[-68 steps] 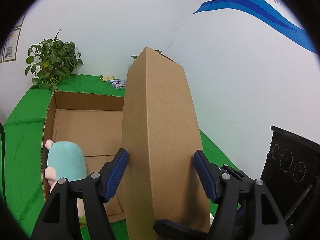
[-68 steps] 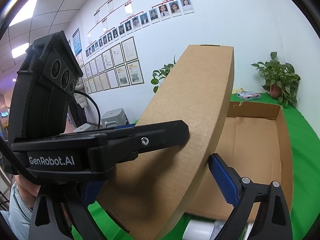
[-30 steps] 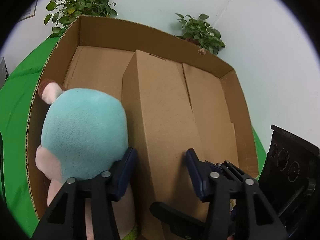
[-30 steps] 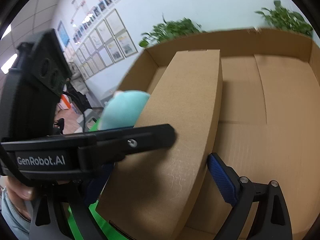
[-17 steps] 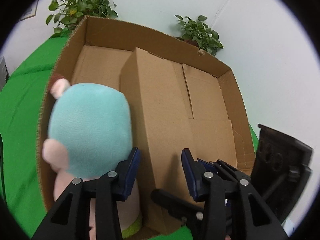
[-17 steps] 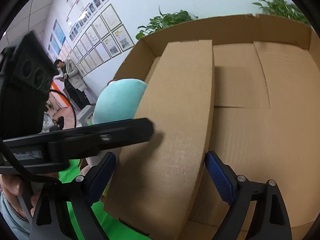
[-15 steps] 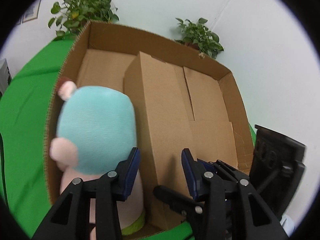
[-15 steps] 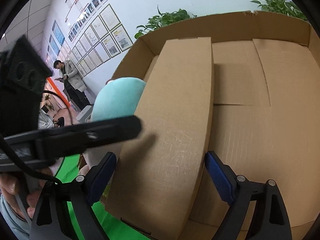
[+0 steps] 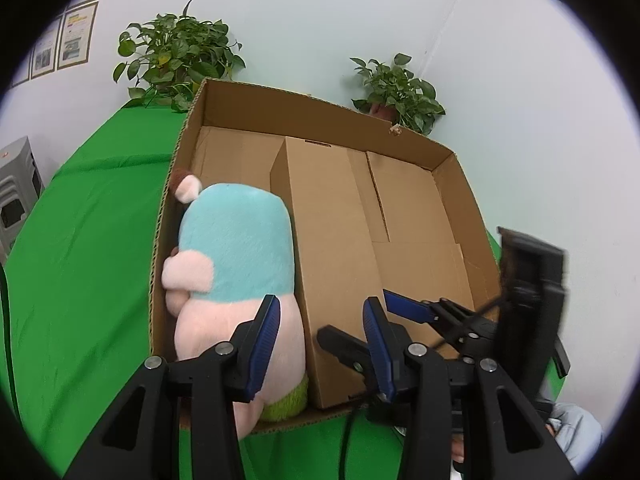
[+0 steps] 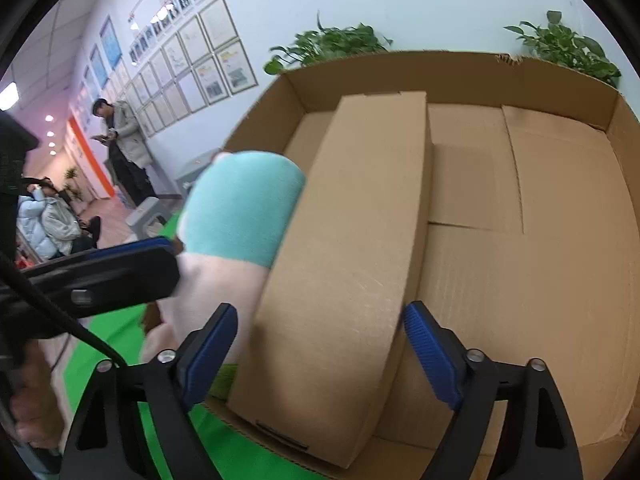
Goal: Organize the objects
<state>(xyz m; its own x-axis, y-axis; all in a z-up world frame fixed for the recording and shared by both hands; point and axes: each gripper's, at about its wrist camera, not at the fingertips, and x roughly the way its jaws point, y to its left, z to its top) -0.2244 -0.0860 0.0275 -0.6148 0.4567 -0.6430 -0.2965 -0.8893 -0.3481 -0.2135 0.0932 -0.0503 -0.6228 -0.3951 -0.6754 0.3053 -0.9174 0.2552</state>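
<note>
Two tongs, left tongs and right tongs, both wide, empty; long box stiff, light: you grip its side edges; plush toy soft, squashy

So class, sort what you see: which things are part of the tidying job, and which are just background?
Job: open carton, long box, plush toy, left gripper, right gripper.

Background: two potted plants, green cloth, wall frames, standing man.
</note>
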